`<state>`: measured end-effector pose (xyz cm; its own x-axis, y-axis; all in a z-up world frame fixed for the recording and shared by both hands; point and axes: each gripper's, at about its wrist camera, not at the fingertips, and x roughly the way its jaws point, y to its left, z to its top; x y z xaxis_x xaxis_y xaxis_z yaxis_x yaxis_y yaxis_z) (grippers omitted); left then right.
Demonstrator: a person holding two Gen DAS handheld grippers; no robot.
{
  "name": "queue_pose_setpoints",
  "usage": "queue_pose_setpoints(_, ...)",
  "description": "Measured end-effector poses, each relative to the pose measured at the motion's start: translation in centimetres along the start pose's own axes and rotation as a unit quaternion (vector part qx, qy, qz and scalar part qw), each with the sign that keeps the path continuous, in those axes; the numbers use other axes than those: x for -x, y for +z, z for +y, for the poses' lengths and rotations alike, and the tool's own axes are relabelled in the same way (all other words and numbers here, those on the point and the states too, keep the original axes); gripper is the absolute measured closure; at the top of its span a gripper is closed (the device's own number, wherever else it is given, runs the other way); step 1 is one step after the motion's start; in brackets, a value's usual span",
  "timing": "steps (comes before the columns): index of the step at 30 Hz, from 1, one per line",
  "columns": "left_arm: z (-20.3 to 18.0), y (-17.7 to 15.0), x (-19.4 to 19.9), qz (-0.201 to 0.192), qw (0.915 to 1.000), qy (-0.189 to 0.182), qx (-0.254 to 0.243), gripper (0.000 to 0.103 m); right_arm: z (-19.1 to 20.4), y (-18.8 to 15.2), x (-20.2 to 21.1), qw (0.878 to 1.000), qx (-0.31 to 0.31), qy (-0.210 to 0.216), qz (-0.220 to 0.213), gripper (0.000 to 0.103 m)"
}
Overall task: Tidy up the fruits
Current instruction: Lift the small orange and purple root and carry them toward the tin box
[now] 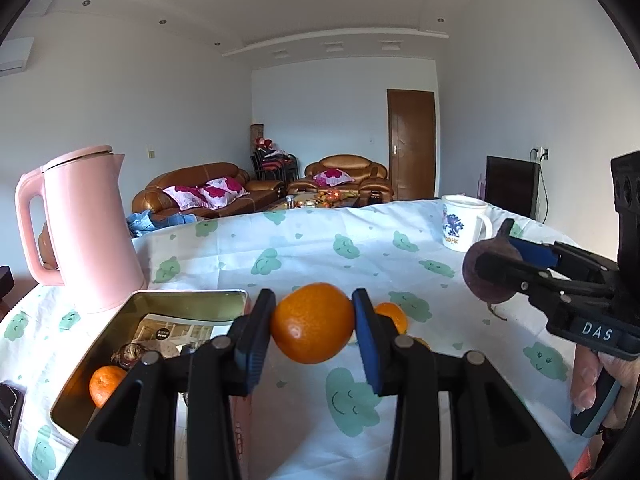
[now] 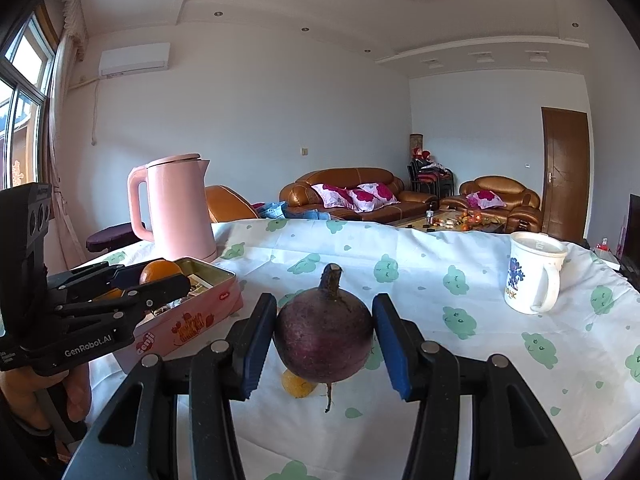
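My left gripper [image 1: 314, 322] is shut on an orange [image 1: 313, 323] and holds it above the cloth, just right of the open pink tin [image 1: 192, 298]. The tin holds a small orange [image 1: 105, 385] and a dark round fruit [image 1: 129, 354]. Two more small oranges [image 1: 394, 316] lie on the cloth behind the held one. My right gripper [image 2: 325, 338] is shut on a dark purple beet-like fruit [image 2: 324, 338] with a stem and root, lifted above a small yellow fruit [image 2: 298, 385]. The right gripper also shows in the left wrist view [image 1: 496, 268], the left one in the right wrist view [image 2: 160, 276].
A pink kettle [image 1: 86, 228] stands behind the tin at the left. A white printed mug [image 1: 464, 222] stands at the far right of the table [image 1: 280, 256], which has a white cloth with green cloud prints. A dark phone-like object [image 1: 8, 408] lies at the left edge.
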<state>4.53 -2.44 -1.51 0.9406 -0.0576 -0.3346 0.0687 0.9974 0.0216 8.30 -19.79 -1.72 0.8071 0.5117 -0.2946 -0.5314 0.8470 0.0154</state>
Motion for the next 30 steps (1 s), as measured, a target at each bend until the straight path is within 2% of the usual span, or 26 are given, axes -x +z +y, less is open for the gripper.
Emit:
queue_pose_setpoints(17,-0.5,0.1,0.7,-0.024,0.9997,0.006,-0.002,0.062,0.1,0.0,0.9,1.0,-0.006,0.013,-0.02,0.051)
queue_pose_setpoints(30,-0.6,0.1,0.8,-0.027,0.9996,0.008,-0.004,0.062,1.7,0.8,0.4,0.999,0.007,0.026,-0.022,0.051)
